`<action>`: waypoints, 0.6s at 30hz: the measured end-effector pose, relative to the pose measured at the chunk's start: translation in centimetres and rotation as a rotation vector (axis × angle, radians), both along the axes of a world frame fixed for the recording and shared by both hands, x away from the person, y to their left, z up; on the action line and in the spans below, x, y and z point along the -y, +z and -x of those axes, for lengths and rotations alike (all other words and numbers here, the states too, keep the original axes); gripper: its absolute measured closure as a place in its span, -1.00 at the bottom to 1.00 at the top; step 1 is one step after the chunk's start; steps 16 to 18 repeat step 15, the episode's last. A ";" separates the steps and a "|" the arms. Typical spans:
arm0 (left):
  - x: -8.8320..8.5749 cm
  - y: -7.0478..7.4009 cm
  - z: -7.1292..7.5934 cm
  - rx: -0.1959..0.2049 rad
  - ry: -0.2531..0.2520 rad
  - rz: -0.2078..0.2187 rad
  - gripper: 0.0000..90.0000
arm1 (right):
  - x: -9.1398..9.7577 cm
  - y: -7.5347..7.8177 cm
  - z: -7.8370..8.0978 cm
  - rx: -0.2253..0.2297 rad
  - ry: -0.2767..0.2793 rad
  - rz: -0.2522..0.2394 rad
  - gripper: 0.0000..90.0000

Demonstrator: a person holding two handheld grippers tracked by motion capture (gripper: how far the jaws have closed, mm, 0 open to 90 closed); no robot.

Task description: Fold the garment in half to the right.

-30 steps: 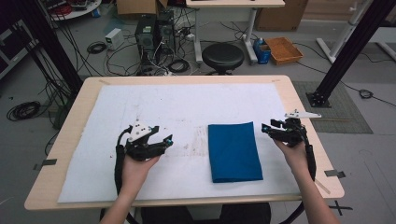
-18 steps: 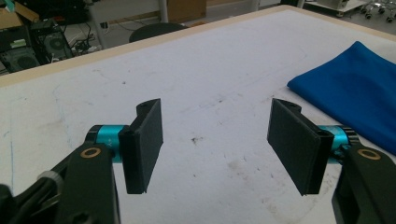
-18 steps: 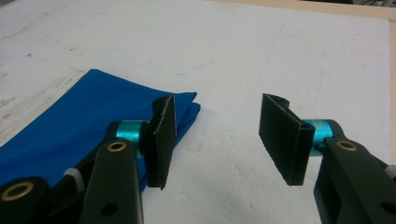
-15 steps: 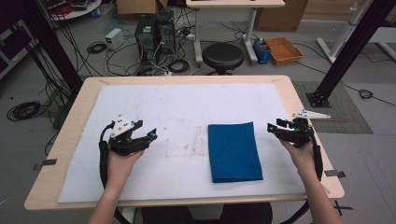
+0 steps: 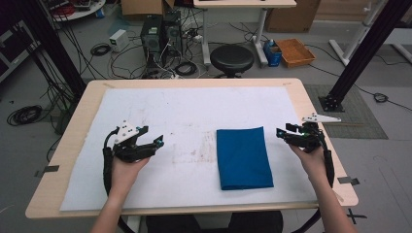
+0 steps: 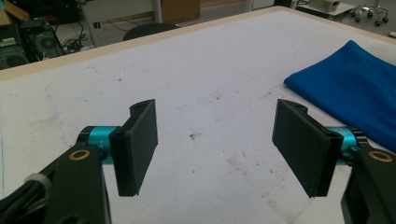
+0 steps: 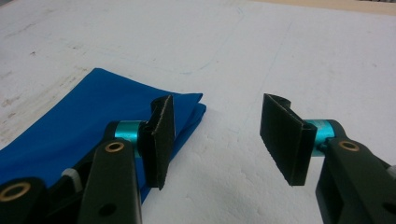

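Note:
A folded blue cloth (image 5: 243, 158) lies flat on the white sheet, right of the table's middle. My left gripper (image 5: 156, 142) hovers well to its left, pointing toward it. Its jaws have just been opening, and in the left gripper view the gripper (image 6: 215, 135) stands wide with only bare sheet between the pads; the cloth (image 6: 355, 88) lies off to the right. My right gripper (image 5: 283, 132) sits just past the cloth's right edge. It (image 7: 219, 135) is open with nothing between the pads, the cloth's corner (image 7: 79, 121) lying behind its left pad.
A stained white sheet (image 5: 184, 111) covers most of the wooden table (image 5: 194, 83). Beyond the far edge stand a black stool (image 5: 231, 58), computer towers (image 5: 158, 31) and floor cables. A black frame post (image 5: 359, 53) rises at the right.
My left hand has slid left, away from the cloth, and its jaws stand wider. The right hand and the cloth have stayed put.

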State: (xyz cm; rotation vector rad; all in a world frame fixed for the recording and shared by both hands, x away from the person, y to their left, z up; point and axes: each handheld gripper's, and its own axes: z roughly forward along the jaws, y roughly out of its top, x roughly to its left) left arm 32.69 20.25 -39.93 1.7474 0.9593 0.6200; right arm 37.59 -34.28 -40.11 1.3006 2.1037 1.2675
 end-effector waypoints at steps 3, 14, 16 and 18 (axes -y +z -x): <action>0.0 0.0 0.0 0.000 -0.004 -0.004 -0.31 | 0.0 0.0 0.0 0.000 0.001 0.001 0.01; 0.2 -0.2 0.0 -0.001 -0.006 -0.015 -0.32 | 0.0 -0.1 -0.1 0.000 0.000 0.000 -0.02; 0.2 -0.2 0.0 -0.005 -0.006 -0.014 -0.32 | 0.0 -0.1 -0.1 0.000 0.000 0.000 -0.02; 0.2 -0.2 0.0 -0.005 -0.006 -0.014 -0.32 | 0.0 -0.1 -0.1 0.000 0.000 0.000 -0.02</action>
